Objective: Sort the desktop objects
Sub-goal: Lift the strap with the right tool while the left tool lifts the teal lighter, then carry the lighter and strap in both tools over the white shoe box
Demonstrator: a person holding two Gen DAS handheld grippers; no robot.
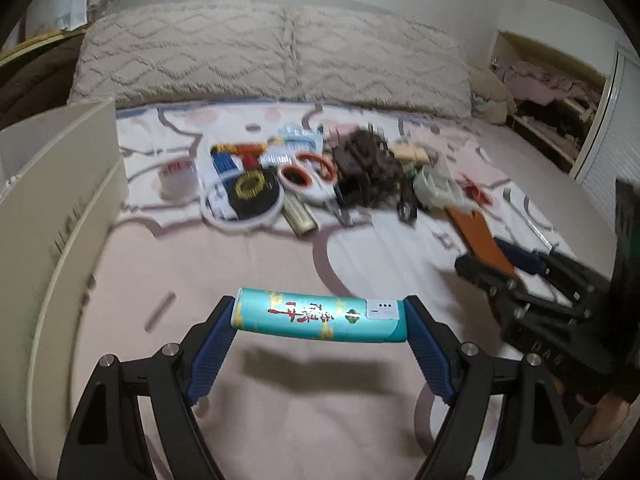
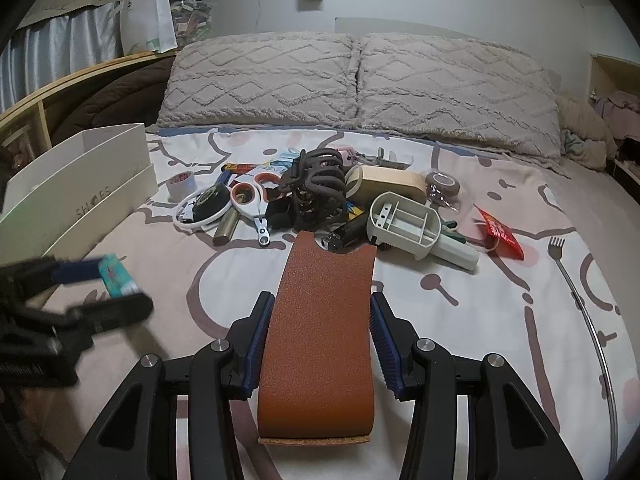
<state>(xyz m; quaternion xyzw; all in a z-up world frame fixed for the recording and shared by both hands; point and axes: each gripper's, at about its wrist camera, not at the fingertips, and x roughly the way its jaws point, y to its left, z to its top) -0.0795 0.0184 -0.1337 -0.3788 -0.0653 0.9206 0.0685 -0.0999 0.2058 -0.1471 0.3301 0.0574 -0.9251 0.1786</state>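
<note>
Both grippers were loaded: the left gripper (image 1: 320,316) clamped a teal box (image 1: 320,315) crosswise at lower centre of its view, while the right gripper (image 2: 320,340) pinched a brown leather case (image 2: 320,332) below the clutter pile (image 2: 320,200) mid-frame.

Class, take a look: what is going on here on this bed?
A person is sorting clutter with two hand-held tools. The left tool grips a teal box endwise, lifted above the bedspread, beside a white shoebox. The right tool clamps a curved brown leather piece. Scissors, a dark hair claw and tape remain piled mid-bed.
</note>
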